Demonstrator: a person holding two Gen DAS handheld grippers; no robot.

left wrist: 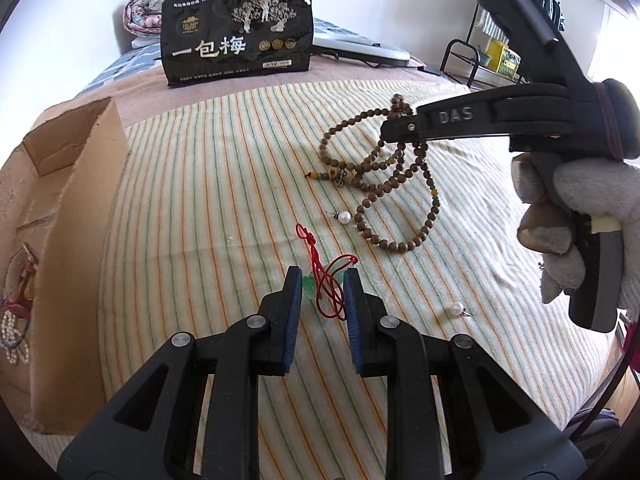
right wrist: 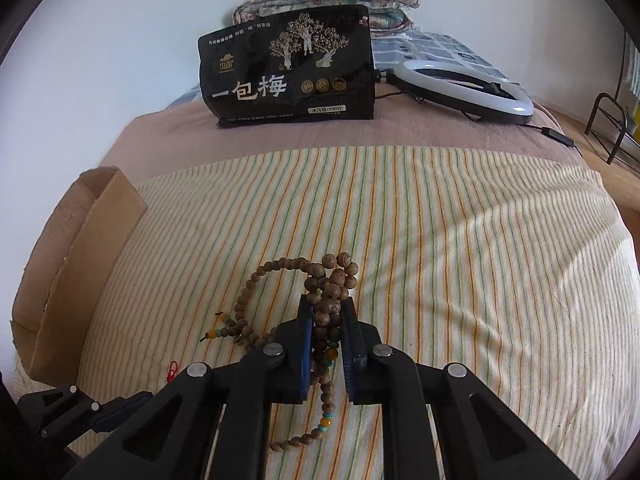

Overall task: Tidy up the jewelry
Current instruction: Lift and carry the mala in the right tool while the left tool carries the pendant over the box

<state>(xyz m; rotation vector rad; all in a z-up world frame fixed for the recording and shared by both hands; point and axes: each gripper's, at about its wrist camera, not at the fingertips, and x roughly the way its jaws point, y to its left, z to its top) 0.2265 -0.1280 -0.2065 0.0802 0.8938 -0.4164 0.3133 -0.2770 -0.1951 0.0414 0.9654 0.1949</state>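
While the right hand-held gripper (right wrist: 326, 312) clamps wooden beads (right wrist: 330, 280), only the left view shows pearls (left wrist: 344, 217).

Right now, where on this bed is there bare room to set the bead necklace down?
The widest free patch is striped blanket right of the wooden bead necklace that the right gripper has clamped. Another lies between the cardboard box and the beads. Crowded: by the left gripper, around the red cord pendant and two pearl earrings.
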